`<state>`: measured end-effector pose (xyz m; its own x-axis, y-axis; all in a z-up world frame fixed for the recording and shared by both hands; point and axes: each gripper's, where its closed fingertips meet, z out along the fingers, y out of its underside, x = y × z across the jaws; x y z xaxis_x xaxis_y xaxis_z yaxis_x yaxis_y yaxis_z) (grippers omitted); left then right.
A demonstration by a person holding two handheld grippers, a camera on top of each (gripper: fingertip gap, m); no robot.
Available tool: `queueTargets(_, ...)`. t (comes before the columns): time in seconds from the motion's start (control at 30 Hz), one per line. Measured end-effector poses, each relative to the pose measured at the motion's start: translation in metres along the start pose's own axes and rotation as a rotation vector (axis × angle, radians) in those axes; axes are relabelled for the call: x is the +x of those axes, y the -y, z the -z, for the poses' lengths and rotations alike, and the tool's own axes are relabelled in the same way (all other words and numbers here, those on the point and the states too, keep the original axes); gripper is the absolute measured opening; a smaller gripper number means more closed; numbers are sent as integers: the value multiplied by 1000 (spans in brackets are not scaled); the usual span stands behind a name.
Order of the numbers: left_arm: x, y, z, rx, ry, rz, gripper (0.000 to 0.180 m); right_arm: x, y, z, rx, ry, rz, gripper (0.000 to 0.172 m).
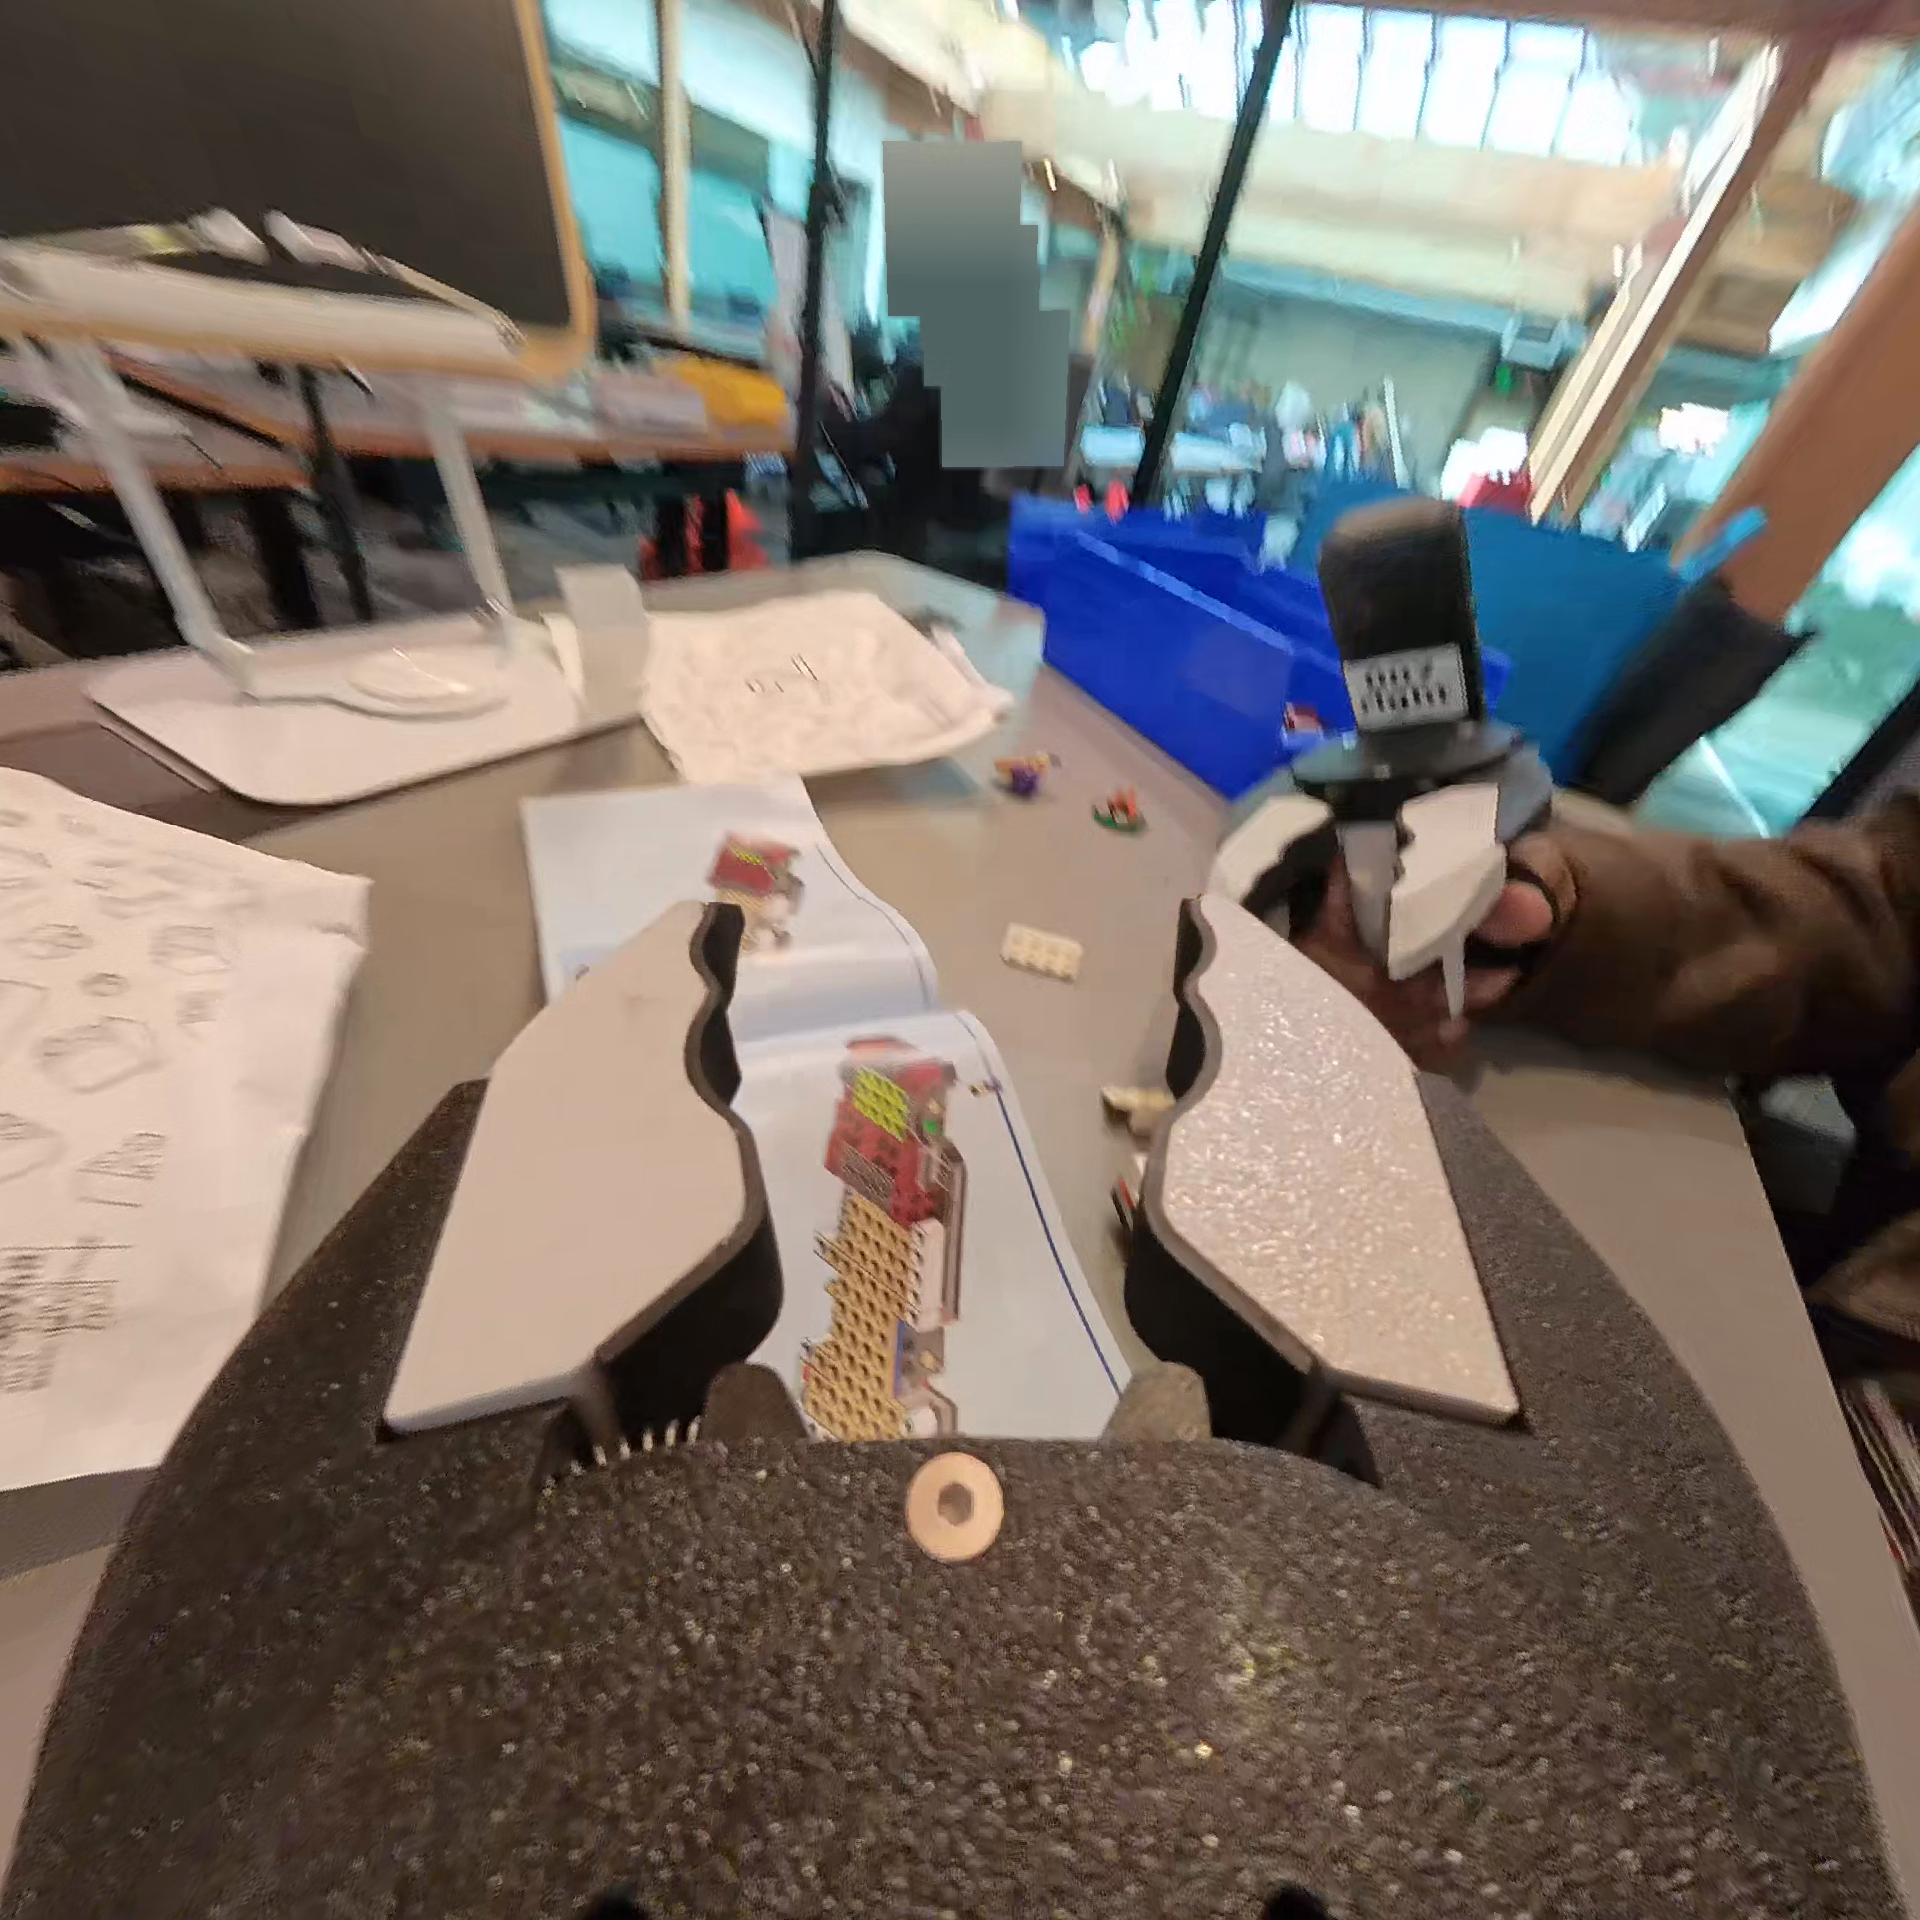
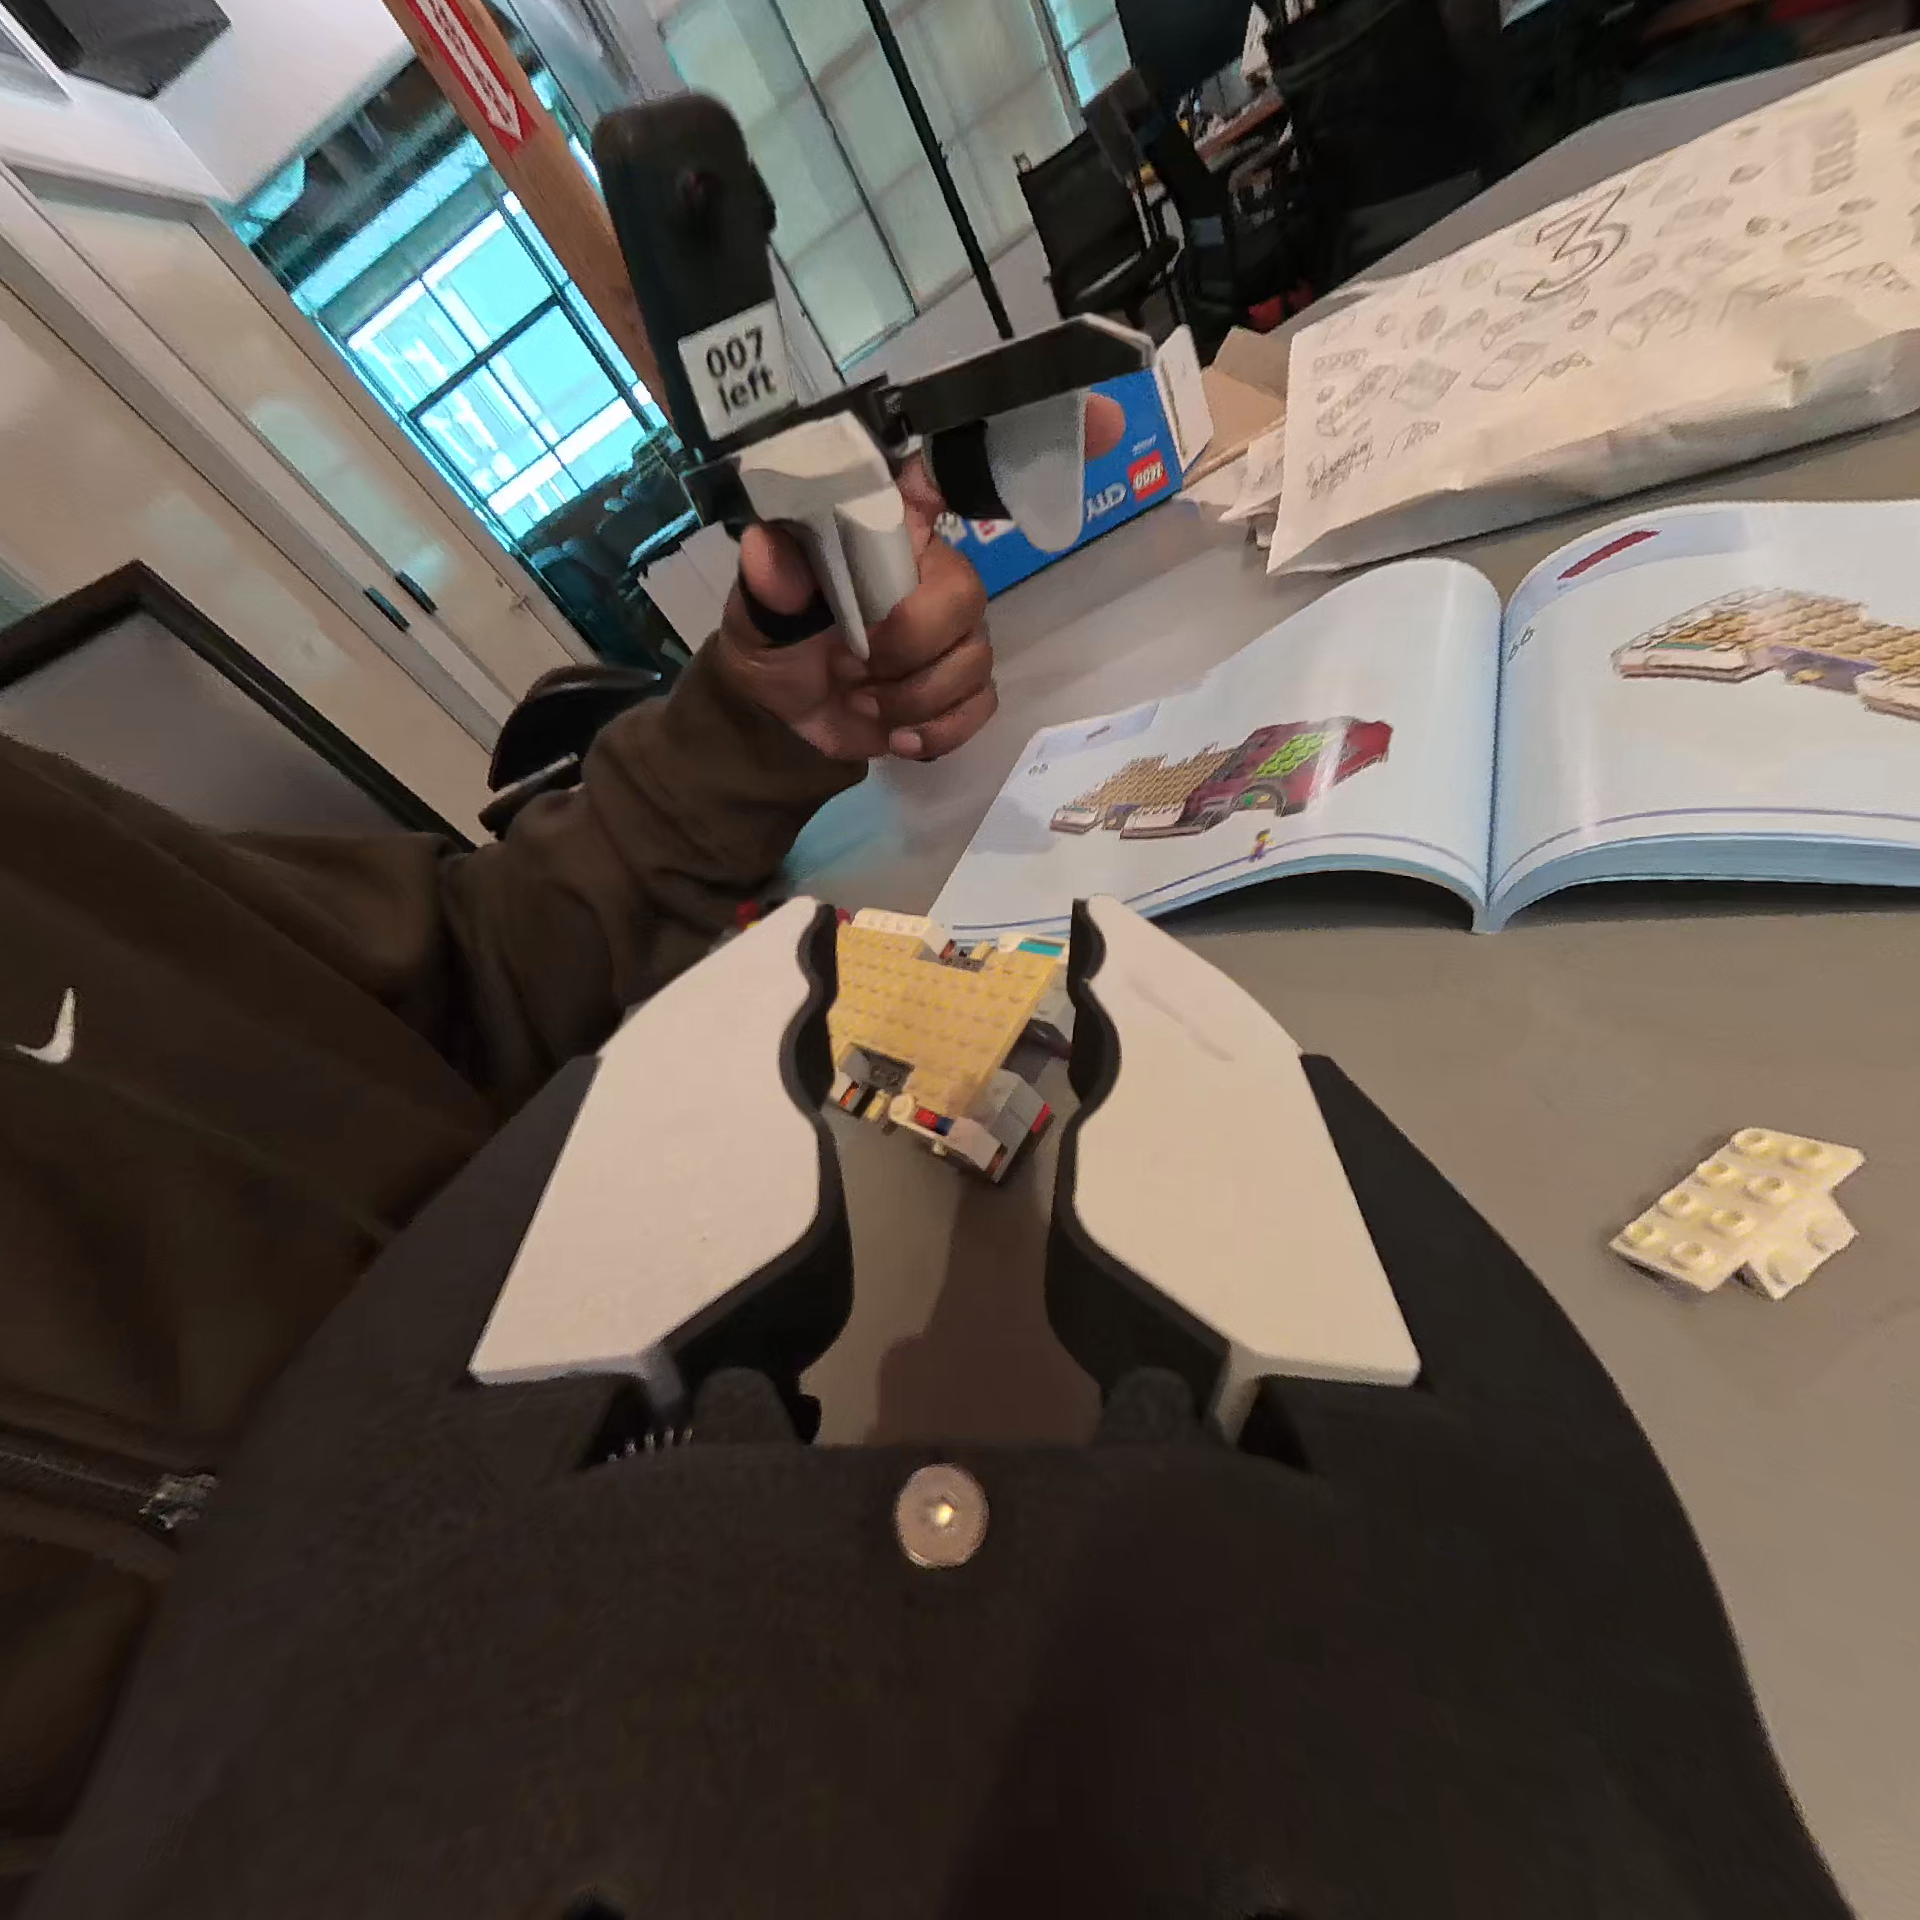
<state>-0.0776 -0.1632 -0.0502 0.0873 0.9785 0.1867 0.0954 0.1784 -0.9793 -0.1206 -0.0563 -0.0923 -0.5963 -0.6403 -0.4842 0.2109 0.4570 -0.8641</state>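
Left gripper [image 1: 956, 925] jaws released over booklet [image 1: 665, 862]; right gripper [image 2: 951, 935] jaws parted, tan brick model [image 2: 925, 1018] at twelve o'clock on bench [image 2: 1455, 1039].

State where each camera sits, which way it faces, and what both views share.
Left wrist view: on the left tool, facing across the grey table over the open booklet; its wide-apart fingers, the right tool and hand show.
Right wrist view: on the right tool, looking down at a yellow brick model; its fingers, a brown sleeve, the left tool show.
Shared: booklet, table.
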Motion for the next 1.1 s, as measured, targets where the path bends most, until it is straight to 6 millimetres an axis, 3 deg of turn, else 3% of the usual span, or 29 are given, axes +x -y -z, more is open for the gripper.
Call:
queueTargets(0.13,15,-34,-10,-206,-43,-85,86,-7,-10,-4,-64,22,19,42)
queueTargets(0.23,33,-57,-3,-322,-110,-36,87,-12,-22,-7,-142,34,33,42)
queueTargets(0.37,56,-83,29,-425,-89,58,87,-11,-33,-6,-216,0,41,43)
queueTargets(0.53,86,-117,87,-583,-6,106,81,-9,-48,-4,-318,-34,41,42)
queueTargets(0.63,111,-135,103,-654,-39,162,75,-10,-57,-2,-381,-42,47,43)
queueTargets(0.73,138,-148,96,-699,-111,152,73,-12,-63,2,-411,-57,56,44)
queueTargets(0.93,213,-149,50,-695,-418,110,70,-15,-69,33,-386,-133,47,47)
queueTargets(1.0,217,-147,44,-690,-442,72,70,-18,-70,48,-347,-158,32,48)
queueTargets(1.1,198,-134,47,-645,-387,66,70,-30,-80,64,-329,-177,34,48)
